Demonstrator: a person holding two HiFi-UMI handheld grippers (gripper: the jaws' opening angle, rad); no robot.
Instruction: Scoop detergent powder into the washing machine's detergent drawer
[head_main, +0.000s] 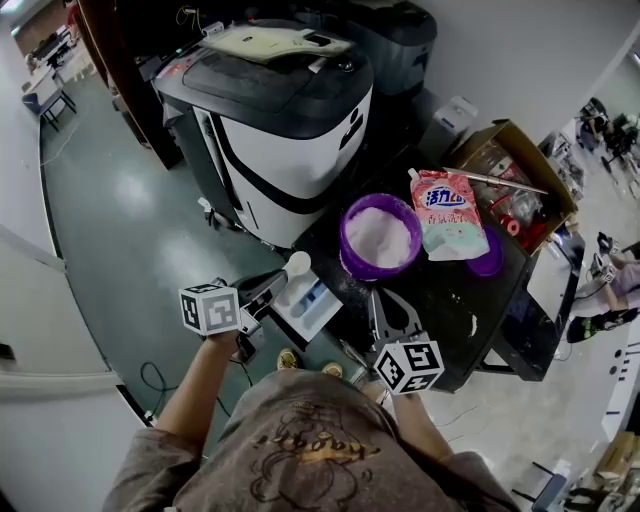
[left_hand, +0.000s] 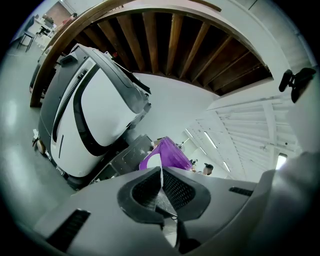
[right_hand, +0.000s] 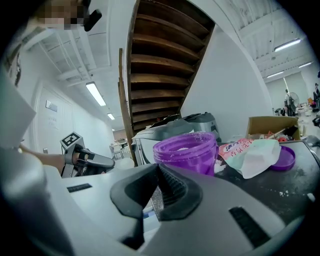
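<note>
1. Head view, left side: the left gripper (head_main: 262, 292) sits at lower left over the floor beside the desk (head_main: 450, 300). Its marker cube lies just behind it.
2. Its jaws are pressed together on the handle of a white scoop (head_main: 296, 263). The scoop's round bowl points to the upper right.
3. In the left gripper view the handle shows as a thin white edge between the ribbed pads (left_hand: 176, 189).
4. Just right of the scoop, at the desk's near left corner, lies the detergent drawer (head_main: 312, 303), white with a blue part. The scoop bowl is just above its upper end; I cannot tell if they touch.
5. Above these, the washing machine (head_main: 290, 130) fills the upper middle of the frame, white with a dark lid.
6. At centre stands an open purple tub (head_main: 343, 240) with white powder (head_main: 380, 237) in it.
7. Below the tub, the right gripper (head_main: 378, 295) rests low over the desk and points up at the tub.
8. In the right gripper view the tips of its jaws meet with nothing between them. The tub stands just beyond the tips.
9. Right of the tub lies a pink-and-white detergent bag (head_main: 450, 215), flat on the desk and touching the tub's rim.
10. A purple lid (head_main: 490, 262) lies at the bag's lower right corner.
11. At the far upper right of the desk sits an open cardboard box (head_main: 530, 148) with odds and ends inside.
</note>
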